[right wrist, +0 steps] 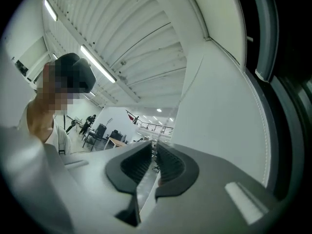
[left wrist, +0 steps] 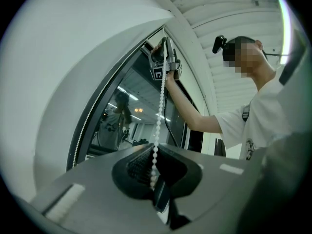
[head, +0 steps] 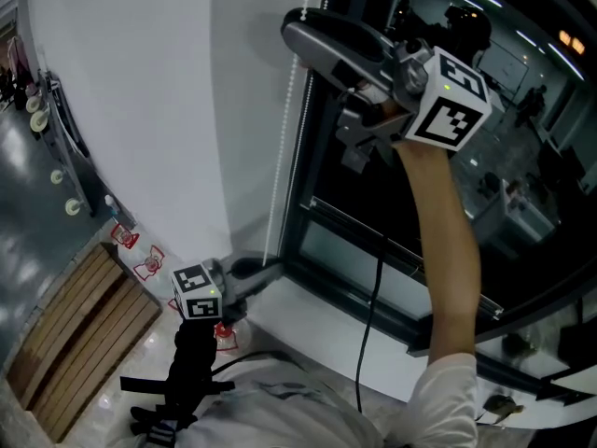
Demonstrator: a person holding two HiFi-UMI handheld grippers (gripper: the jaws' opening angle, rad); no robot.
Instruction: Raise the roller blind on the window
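A white bead chain (head: 284, 138) hangs along the left edge of the dark window (head: 485, 185). My left gripper (head: 270, 271) sits low by the sill, shut on the chain. In the left gripper view the chain (left wrist: 160, 111) runs from between that gripper's (left wrist: 155, 152) pads straight up to the right gripper (left wrist: 163, 65). My right gripper (head: 291, 24) is held high on a raised arm, lying across the chain near the top of the frame. In its own view the right gripper (right wrist: 155, 147) shows a narrow slit between its pads, with no bead visible there.
A white surface (head: 140, 110) fills the left of the chain; I cannot tell wall from blind fabric. A white sill (head: 317, 329) runs under the glass. A black cable (head: 373, 297) dangles below the raised arm. Wooden slats (head: 75, 334) lie at lower left.
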